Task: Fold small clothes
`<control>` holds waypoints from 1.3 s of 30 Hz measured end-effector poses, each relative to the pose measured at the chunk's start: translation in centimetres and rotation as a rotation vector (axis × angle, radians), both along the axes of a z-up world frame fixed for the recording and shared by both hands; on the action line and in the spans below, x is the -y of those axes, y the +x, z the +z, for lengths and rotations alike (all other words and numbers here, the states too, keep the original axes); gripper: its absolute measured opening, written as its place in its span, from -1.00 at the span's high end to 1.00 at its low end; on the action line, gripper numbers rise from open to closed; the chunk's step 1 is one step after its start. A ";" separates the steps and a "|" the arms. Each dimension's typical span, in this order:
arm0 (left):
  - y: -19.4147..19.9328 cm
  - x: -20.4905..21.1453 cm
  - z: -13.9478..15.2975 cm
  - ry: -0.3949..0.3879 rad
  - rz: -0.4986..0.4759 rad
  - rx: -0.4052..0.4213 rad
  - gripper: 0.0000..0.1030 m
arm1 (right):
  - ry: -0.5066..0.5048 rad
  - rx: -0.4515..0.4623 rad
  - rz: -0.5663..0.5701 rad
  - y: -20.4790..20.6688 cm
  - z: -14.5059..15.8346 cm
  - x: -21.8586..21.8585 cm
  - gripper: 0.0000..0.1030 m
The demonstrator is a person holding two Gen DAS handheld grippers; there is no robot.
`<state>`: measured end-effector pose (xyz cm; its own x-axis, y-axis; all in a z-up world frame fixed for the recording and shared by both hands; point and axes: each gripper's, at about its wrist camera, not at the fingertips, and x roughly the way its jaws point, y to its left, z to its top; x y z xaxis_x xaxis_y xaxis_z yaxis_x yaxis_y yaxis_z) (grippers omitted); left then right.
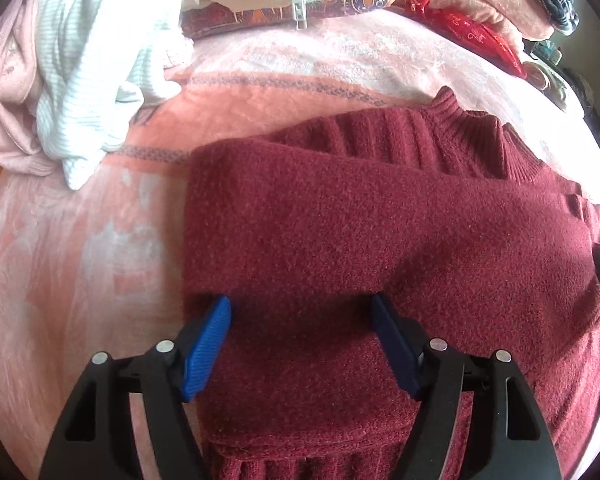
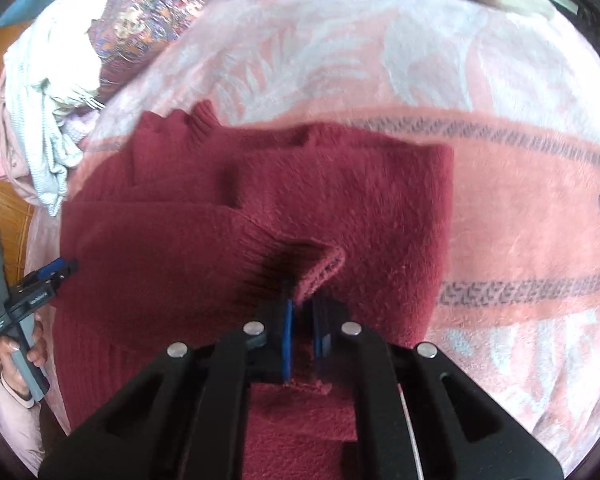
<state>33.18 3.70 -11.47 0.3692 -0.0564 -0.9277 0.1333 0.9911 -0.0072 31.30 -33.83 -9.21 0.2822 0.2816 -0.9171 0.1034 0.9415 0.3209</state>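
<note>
Both tongs work the maroon sweater [image 1: 380, 232] on my pink blanket [image 1: 80, 240]: left gripper [image 1: 300, 344] released above it, right gripper [image 2: 302, 320] clenched on a sleeve cuff [image 2: 324, 268]. I'm mid-fold; next I'd carry that sleeve across the body.

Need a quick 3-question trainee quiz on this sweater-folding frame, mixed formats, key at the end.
1. True or false: the right gripper is shut on a cuff of the dark red sweater.
2. The left gripper is: A) open over the sweater, B) clamped on the white ribbed garment, C) out of view.
3. Fill in: the sweater lies on a pink ____.

Key: 1 true; 2 A; 3 blanket.
</note>
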 end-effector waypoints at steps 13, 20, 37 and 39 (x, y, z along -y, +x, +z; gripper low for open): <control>-6.9 -2.4 4.6 -0.011 -0.102 -0.036 -0.50 | -0.016 0.047 0.096 -7.4 7.0 0.0 0.17; -19.4 -6.6 4.3 0.079 -0.132 -0.122 -0.57 | 0.008 -0.064 0.103 -22.0 7.7 0.7 0.08; -31.7 -10.3 -0.8 0.028 -0.157 -0.326 -0.56 | 0.033 -0.181 0.051 -37.1 4.7 -2.5 -0.08; -32.6 -9.9 -0.9 0.021 -0.180 -0.336 -0.54 | 0.003 -0.185 0.072 -37.2 4.5 -3.1 -0.08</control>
<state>0.61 13.60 -12.41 0.0301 -0.0720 -0.9970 0.2988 0.9524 -0.0597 -5.88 -30.71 -4.67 0.0882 0.2977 -0.9506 0.0936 0.9476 0.3054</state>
